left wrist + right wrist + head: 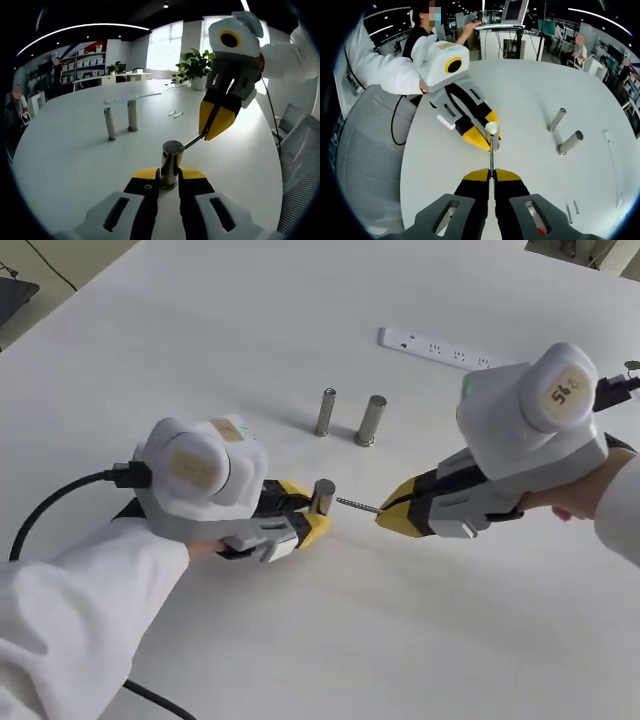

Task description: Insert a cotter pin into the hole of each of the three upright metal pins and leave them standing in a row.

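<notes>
Table: white table [200, 340], bare on the near side and on the left; its far-left edge lies well apart from the work.
Metal pins: three. A slimmer pin [326, 412] and a thicker pin [371, 421] stand upright and free, near each other, toward the far edge.
Left tongs [308, 512]: closed on the third pin [322, 496], low on its shaft, upright mid-table.
Right tongs [385, 510]: gripping one cotter pin [358, 505], held level, its tip touching the third pin near the top; whether it has entered the hole cannot be told.
Spare cotter pins [175, 114]: two, lying side by side beyond the free pins.
Power strip [440, 350]: one, toward the far edge.
Cable [50, 510]: one, black, across the table's left side.
</notes>
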`<action>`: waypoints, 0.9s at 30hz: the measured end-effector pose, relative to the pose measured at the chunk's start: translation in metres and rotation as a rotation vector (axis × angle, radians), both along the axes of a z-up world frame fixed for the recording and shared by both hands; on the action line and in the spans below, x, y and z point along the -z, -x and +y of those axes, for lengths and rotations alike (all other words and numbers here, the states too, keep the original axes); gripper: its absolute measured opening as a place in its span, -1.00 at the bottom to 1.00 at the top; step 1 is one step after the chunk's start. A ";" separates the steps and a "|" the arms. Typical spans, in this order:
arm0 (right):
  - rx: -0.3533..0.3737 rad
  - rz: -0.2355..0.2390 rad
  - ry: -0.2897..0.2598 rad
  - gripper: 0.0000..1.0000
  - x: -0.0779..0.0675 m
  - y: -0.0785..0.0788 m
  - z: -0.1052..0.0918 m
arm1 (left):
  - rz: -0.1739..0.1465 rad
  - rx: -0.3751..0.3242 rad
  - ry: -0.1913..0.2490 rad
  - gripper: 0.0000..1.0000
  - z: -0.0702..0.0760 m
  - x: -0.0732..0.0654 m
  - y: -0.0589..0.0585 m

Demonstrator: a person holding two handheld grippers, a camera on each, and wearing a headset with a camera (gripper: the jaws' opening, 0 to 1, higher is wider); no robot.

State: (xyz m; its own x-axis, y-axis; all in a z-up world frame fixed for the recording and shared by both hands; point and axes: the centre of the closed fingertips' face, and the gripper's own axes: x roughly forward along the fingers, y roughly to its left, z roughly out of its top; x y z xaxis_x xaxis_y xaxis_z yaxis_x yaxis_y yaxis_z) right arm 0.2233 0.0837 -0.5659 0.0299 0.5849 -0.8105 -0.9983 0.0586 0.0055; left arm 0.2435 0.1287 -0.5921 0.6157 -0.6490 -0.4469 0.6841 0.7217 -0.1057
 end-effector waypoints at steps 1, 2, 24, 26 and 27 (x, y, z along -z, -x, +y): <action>-0.002 -0.001 0.000 -1.00 0.000 0.000 0.001 | -0.001 0.003 0.001 -0.76 -0.001 0.000 0.000; -0.002 -0.002 0.000 -1.00 -0.001 0.000 0.001 | -0.002 0.002 0.000 -0.76 -0.001 0.000 0.000; -0.028 -0.023 0.012 -1.00 -0.005 -0.005 0.013 | -0.003 0.025 -0.015 -0.78 0.000 0.001 -0.003; -0.025 -0.019 0.013 -1.00 -0.004 -0.005 0.013 | 0.000 0.026 -0.016 -0.78 0.000 0.001 -0.003; -0.027 -0.020 0.013 -1.00 -0.003 -0.005 0.014 | 0.001 0.030 -0.020 -0.78 0.000 0.001 -0.002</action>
